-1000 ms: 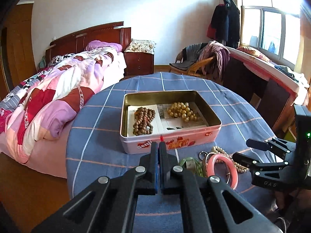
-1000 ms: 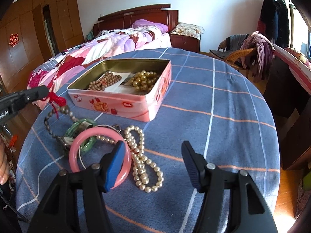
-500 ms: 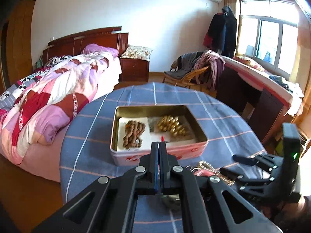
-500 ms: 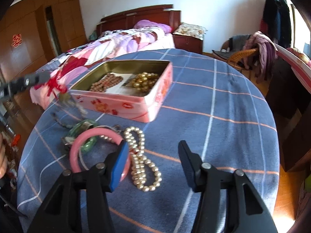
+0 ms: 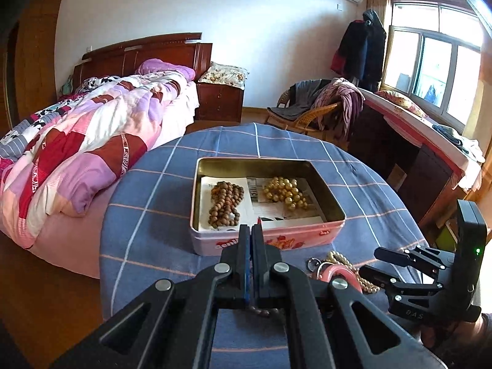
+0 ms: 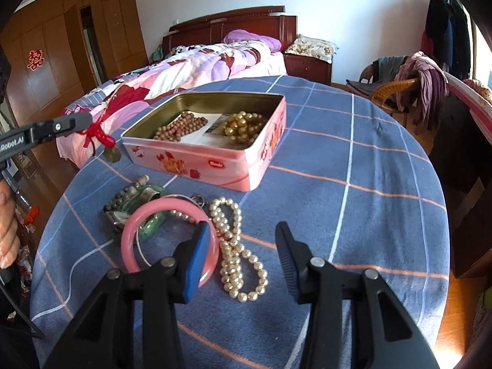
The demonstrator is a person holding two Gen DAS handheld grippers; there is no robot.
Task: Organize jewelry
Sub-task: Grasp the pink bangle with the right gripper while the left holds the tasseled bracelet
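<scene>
Left tool (image 6: 83, 120), pinching red-tasselled bead string (image 6: 101, 138), has lifted it off the bench (image 6: 353, 215) at frame left toward pink tin (image 6: 215, 166); right tool (image 6: 240, 258) spread, idle.

The left wrist view looks along its own gripper (image 5: 252, 230), from just above the near edge of the round table (image 5: 147, 209), straight at the pink tin (image 5: 264, 240); the bed is far left and the window far right; the right wrist view sits low over the table (image 6: 353, 184), nearer the pile of beads, facing the tin (image 6: 215, 166) from its right corner; both views share the tin, the table and the bed; each view shows the other gripper at its edge.
</scene>
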